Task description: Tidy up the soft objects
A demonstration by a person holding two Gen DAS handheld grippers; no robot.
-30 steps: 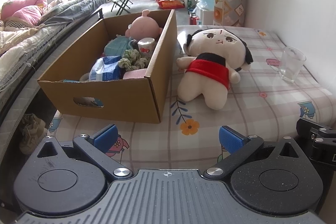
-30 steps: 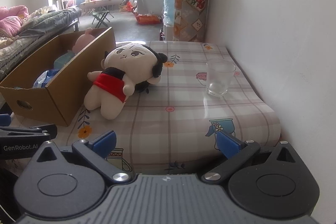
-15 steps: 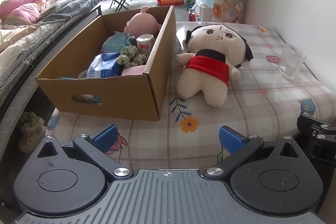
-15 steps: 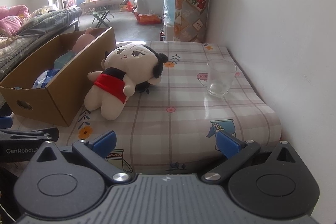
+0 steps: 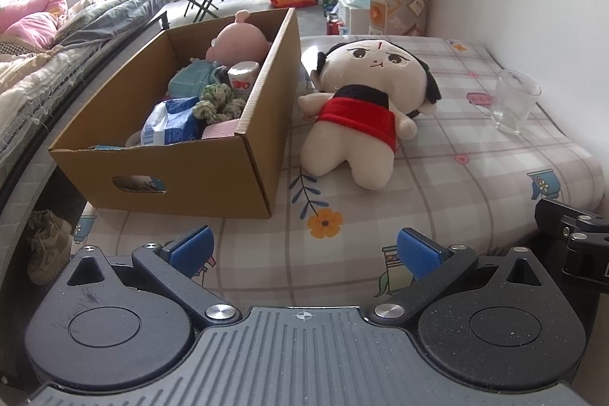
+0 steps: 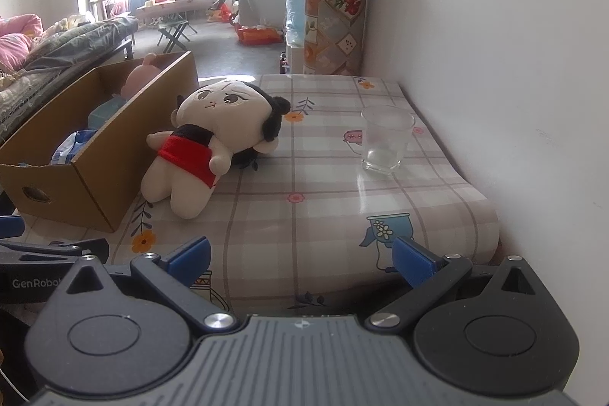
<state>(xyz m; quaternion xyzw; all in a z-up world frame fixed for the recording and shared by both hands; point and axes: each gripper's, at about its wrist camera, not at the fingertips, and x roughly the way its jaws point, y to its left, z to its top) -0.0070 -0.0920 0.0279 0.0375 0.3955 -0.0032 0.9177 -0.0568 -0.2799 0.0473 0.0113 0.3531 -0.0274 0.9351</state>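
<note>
**1 doll left outside the box**

On the bench (image 5: 437, 185), under its checked, flower-printed cloth, a plush doll (image 5: 365, 109) in a red top lies face up, its left flank just beside the right wall of the cardboard box (image 5: 198, 170). That box already holds other soft things: a pink plush (image 5: 239, 40), a teal one, a knotted green rope toy (image 5: 217, 103) and a blue-and-white packet. A clear glass (image 6: 386, 139) stands well apart on the far right, close to the wall.

Both tools hang back at the near edge of the bench. The left gripper (image 5: 302, 250) has its fingers (image 5: 190, 248) spread wide with nothing between them; the right gripper (image 6: 300, 255) is likewise wide and empty.

The step in hand looks like the reach for the doll. To do it well, I would take it with 1 gripper across the red torso, where the body is narrower than the head, and squeeze firmly enough that the stuffing does not slip out. Lift clear of the box wall before moving sideways (the rim is higher than the doll lies). The near end of the box seems fuller than the middle, so set it down where room shows, and keep the sweep away from the glass.
</note>
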